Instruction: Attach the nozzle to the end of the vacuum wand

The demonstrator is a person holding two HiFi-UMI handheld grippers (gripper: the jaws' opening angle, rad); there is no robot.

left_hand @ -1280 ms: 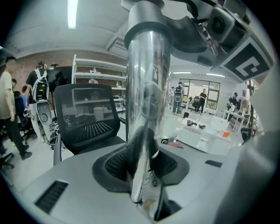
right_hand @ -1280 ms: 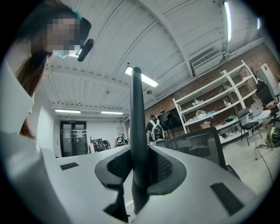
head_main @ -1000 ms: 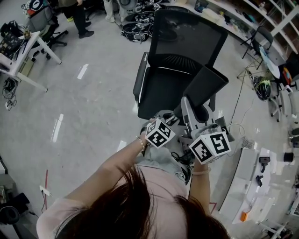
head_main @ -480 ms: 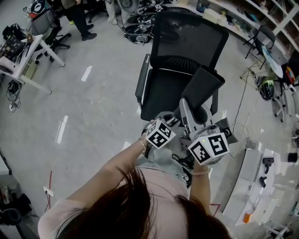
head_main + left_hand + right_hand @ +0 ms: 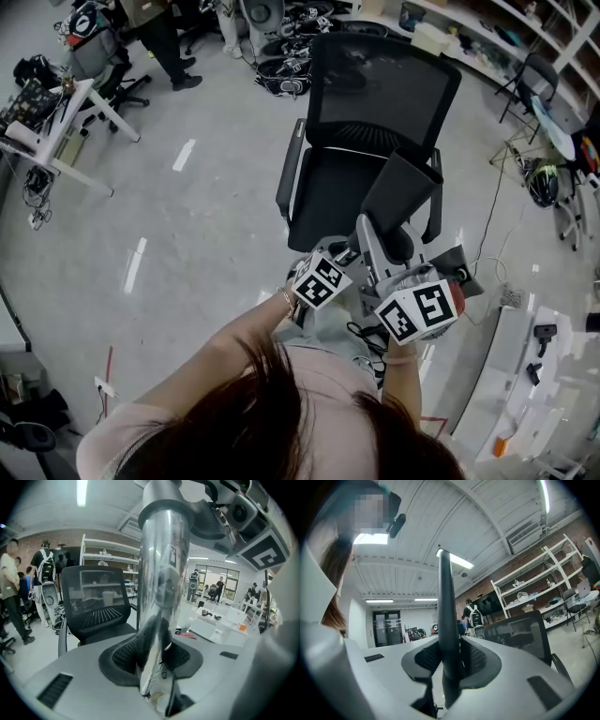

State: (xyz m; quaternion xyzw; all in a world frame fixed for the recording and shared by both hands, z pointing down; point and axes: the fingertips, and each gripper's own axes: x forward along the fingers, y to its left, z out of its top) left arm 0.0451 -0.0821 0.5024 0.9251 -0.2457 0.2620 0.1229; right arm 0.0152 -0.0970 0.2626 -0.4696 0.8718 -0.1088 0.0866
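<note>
Both tongs are clenched on work. The left tongs [image 5: 157, 652] grip the silvery vacuum wand [image 5: 164, 573] low on its tube. The right tongs [image 5: 449, 659] pinch the black nozzle [image 5: 444, 606], which shows edge-on as a thin dark blade. In the head view the 2 parts meet in the air in front of the person, with the nozzle [image 5: 401, 192] fanning out beyond the grey wand [image 5: 367, 246]. Whether the joint is fully seated I cannot tell.

The wand looks rigid and glossy, so it is probably light but apt to slip or roll between the pads. A hold close to its open end should keep it steady against the push. The nozzle seems to be stiff, light plastic. Its flat faces suit the pads, and a grip near the neck would send the force straight along the tube. A skewed push could jam the collar.

Nothing supports the parts from below. They hang above the seat of a black mesh office chair [image 5: 375, 94] on a pale grey floor [image 5: 206, 216]. Farther out are wall shelves [image 5: 534, 588], a white table [image 5: 553, 375], a cluttered desk [image 5: 56, 131] and people [image 5: 164, 37] standing well away.
</note>
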